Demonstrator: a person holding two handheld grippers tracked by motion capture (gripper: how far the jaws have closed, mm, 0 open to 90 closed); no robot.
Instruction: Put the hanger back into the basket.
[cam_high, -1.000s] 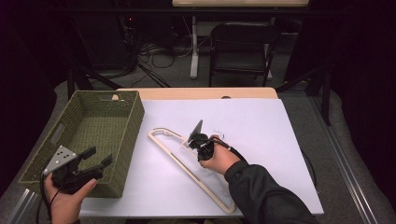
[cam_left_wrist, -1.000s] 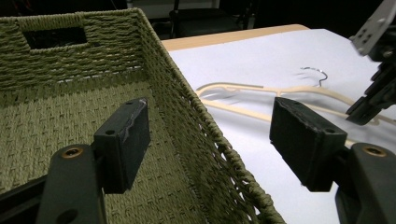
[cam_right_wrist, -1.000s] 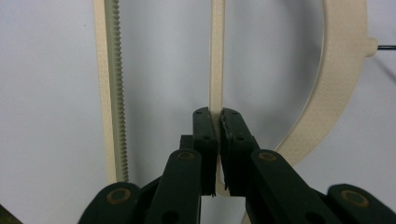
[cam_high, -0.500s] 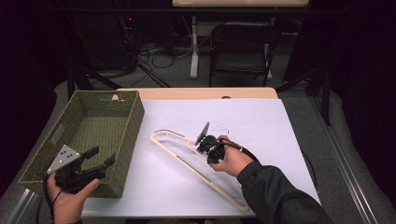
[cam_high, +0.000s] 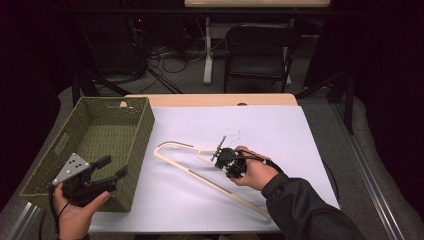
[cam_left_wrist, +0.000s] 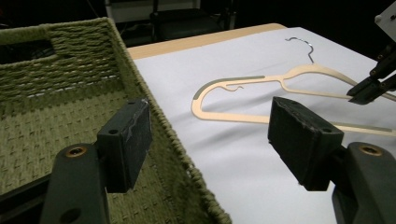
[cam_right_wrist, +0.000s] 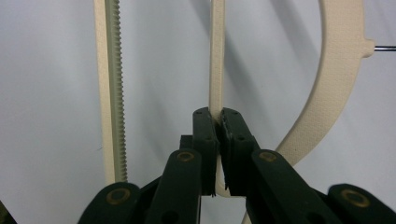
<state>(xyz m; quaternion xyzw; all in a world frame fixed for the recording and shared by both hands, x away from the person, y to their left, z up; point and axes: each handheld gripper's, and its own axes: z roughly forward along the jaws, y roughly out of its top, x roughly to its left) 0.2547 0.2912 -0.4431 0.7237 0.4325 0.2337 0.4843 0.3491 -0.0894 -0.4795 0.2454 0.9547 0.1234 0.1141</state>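
A cream hanger with a thin wire hook lies on the white sheet, right of the basket. My right gripper is shut on one of its thin inner bars, with the pads pressed on both sides of it. A ridged bar runs alongside to the left. My left gripper is open with nothing between its jaws. It hovers over the near right corner of the woven green basket. In the left gripper view, the hanger lies beyond the open pads, and the right gripper shows at the far right.
The basket looks empty and takes up the table's left side. The white sheet covers the rest, with a wooden edge at the back. A dark chair and cables stand on the floor behind the table.
My right gripper has moved a little to the right and up, still shut on the hanger, whose near end has swung rightward with it. The left gripper has kept still.
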